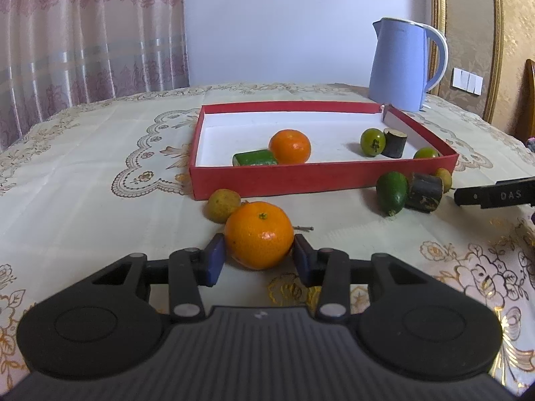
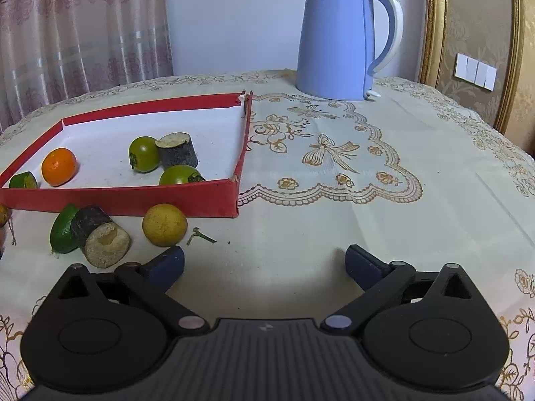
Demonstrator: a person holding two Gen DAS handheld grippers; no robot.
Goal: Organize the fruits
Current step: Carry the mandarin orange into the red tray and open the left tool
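Nearest my left gripper sits an orange on the tablecloth, my blue pads closed against its two sides. A small yellowish fruit touches it on the far left. Beyond lies the red tray, holding another orange beside a green chunk.

In the right view, my right gripper hovers with its fingers spread wide over bare cloth. Near left lie a yellow fruit and a dark cut cylinder touching a green fruit. A blue kettle stands far.
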